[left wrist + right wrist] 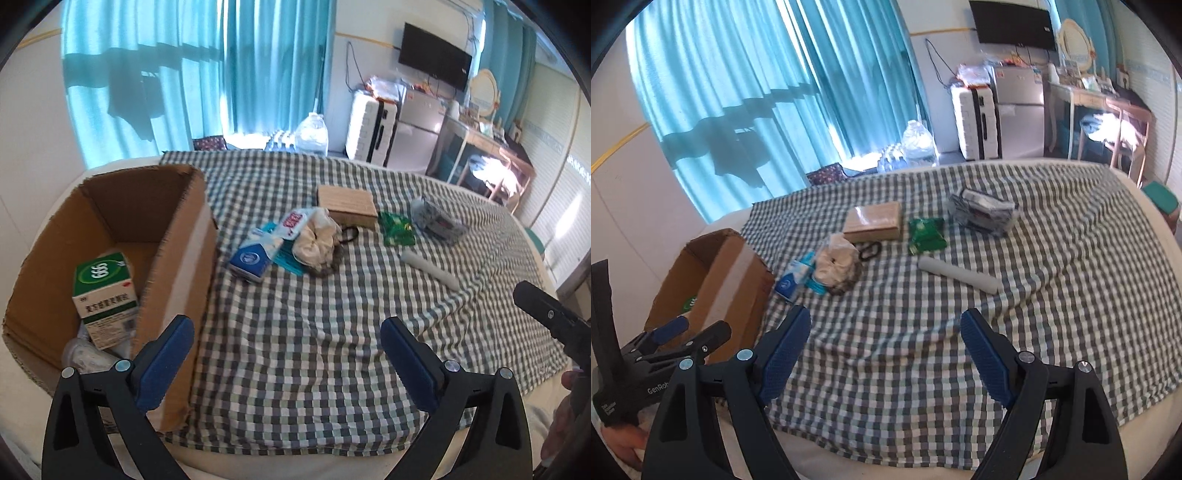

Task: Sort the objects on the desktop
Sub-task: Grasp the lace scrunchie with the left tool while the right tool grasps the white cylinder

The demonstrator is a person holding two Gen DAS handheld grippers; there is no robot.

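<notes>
Cardboard is filling the near left corner of the bed: the open cardboard box (110,236) is sitting there with a green medicine box (105,295) already lying inside, leaning against its wall. Both tools are hanging over the near edge with nothing between their pads. The left tool (286,354) is standing spread wide beside the box wall, the right tool (884,354) is gaping too, over bare checked cloth (923,369).

Everything left to sort is waiting mid-bed, well apart from both tools: a blue packet (251,260) touching a crumpled white bundle (317,240), a small brown carton (347,205) behind them, a green sachet (926,234), a grey pouch (984,210) toward the far edge, and a white tube (960,275) lying alone nearest the right tool.

Risks from here, as I judge them: the tube is looking round, so a pinch off its middle could be sending it rolling across the cloth. The cloth is wrinkling, so low pads could be snagging a fold. The blue packet and bundle are overlapping, so a grab could be dragging both. The left tool is hovering just beside the box wall and could be nudging it.
</notes>
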